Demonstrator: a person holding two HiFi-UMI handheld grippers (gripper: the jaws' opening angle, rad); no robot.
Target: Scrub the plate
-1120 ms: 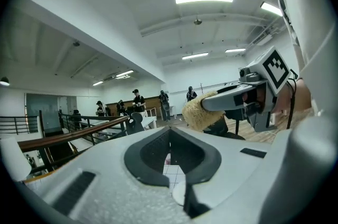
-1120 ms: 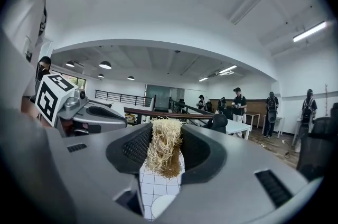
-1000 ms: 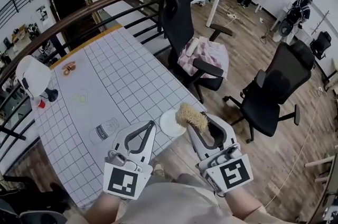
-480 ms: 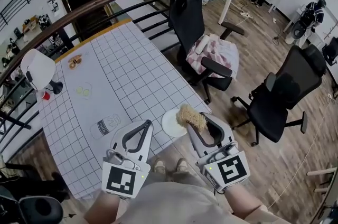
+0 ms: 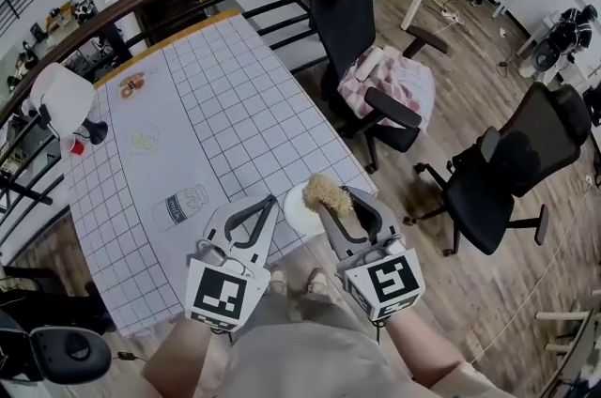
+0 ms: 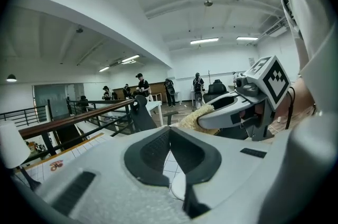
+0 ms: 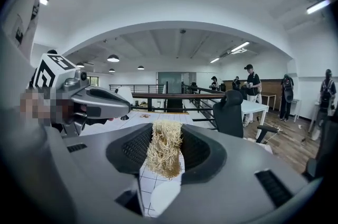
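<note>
My right tongs [image 5: 331, 196] were clenched on a straw-coloured scrubber [image 7: 164, 151]. The bundle ran lengthwise along the jaws and stuck out past their tips. My left tongs [image 5: 267, 202] were closed tip to tip with nothing between them, and they hung just beside the right pair.

The small white plate [image 5: 295, 203] lay flat at the near edge of the gridded table [image 5: 216, 124], just ahead of and below both sets of tips. In the right gripper view it sat directly under the scrubber's frayed end. I judged the right tongs the nearer of the two and already lined up, so the scrub called for a short drop down and forward.

From the head view the scrubber overlapped the plate's right side, but I couldn't be sure it was touching. The round plate offered no preferred direction. If I wanted its left rim steadied, the left tongs would have needed opening.
</note>
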